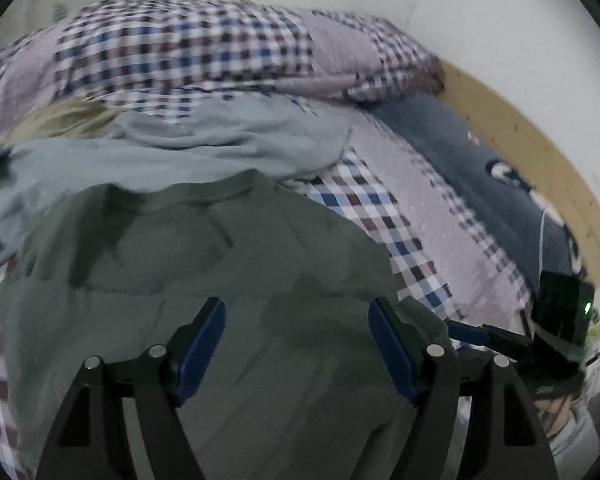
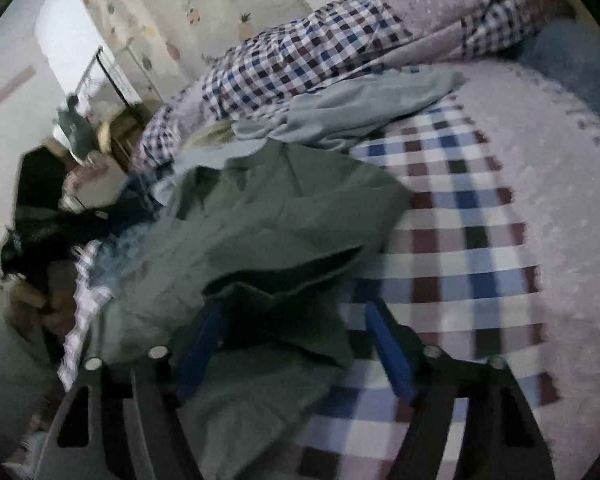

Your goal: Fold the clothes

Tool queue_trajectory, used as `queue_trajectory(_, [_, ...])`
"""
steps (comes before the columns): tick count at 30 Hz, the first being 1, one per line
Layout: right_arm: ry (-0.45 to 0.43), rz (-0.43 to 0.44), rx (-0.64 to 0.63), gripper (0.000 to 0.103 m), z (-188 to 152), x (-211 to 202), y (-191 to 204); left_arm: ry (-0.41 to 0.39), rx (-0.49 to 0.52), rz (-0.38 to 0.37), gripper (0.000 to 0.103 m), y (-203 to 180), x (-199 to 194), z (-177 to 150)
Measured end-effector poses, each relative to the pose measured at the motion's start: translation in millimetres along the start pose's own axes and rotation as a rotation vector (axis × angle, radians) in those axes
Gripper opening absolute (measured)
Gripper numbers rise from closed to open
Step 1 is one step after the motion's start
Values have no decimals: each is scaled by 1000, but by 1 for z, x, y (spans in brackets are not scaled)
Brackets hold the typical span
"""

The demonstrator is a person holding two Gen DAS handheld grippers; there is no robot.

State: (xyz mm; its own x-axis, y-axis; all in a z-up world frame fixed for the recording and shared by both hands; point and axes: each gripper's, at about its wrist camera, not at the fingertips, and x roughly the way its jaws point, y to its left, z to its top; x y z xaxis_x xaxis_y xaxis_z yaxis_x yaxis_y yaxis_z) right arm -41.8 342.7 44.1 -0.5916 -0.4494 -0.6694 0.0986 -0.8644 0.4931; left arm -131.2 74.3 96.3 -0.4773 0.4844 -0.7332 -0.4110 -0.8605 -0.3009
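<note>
An olive green shirt lies spread on the checked bedcover, collar toward the far side. My left gripper hovers open over its near part, blue pads wide apart with flat cloth between them. The black body of the right tool shows at the shirt's right edge. In the right wrist view the same green shirt has its near corner folded up in a dark crease. My right gripper is open around that crease, and cloth partly covers the left pad.
A pale grey-blue garment lies crumpled just beyond the green shirt. A rolled checked quilt runs along the far side. A dark blue pillow and a wooden bed rail are at the right. Dark clothes pile up at the bed's left edge.
</note>
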Motion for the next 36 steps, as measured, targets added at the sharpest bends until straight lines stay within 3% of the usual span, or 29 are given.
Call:
queue_trajectory(4, [29, 73, 95, 66, 10, 21, -13, 23, 27, 38, 77, -10, 20, 10])
queue_trajectory(9, [66, 165, 214, 60, 23, 48, -29, -22, -32, 53, 77, 8, 15, 9])
queue_trajectory(11, [84, 174, 238, 41, 28, 58, -32, -56, -65, 73, 77, 23, 7, 2])
queue_trajectory(12, [96, 146, 221, 14, 29, 63, -29, -69, -79, 92, 77, 31, 4, -2])
queue_trajectory(13, [100, 120, 190, 3, 30, 65, -24, -82, -93, 113, 77, 40, 0, -6])
queue_trajectory(18, [5, 91, 6, 2, 45, 38, 11, -129, -168, 271, 77, 102, -22, -29])
queue_trajectory(22, [-103, 90, -119, 2, 60, 7, 38, -161, -260, 352, 77, 145, -40, -45])
queue_trajectory(26, [-157, 82, -170, 2, 60, 2, 47, -171, -335, 435, 77, 179, -49, -59])
queue_trajectory(28, [-144, 61, -188, 2, 61, 11, 48, -153, -359, 465, 77, 189, -49, -63])
queue_trajectory(32, [8, -98, -140, 5, 62, 46, 27, -124, -356, 490, 77, 197, -50, -69])
queue_trajectory(34, [67, -121, -61, 14, 57, 56, 5, -116, -347, 466, 77, 196, -51, -69])
queue_trajectory(36, [38, -129, -9, 25, 52, 44, -10, -108, -338, 440, 77, 195, -51, -69])
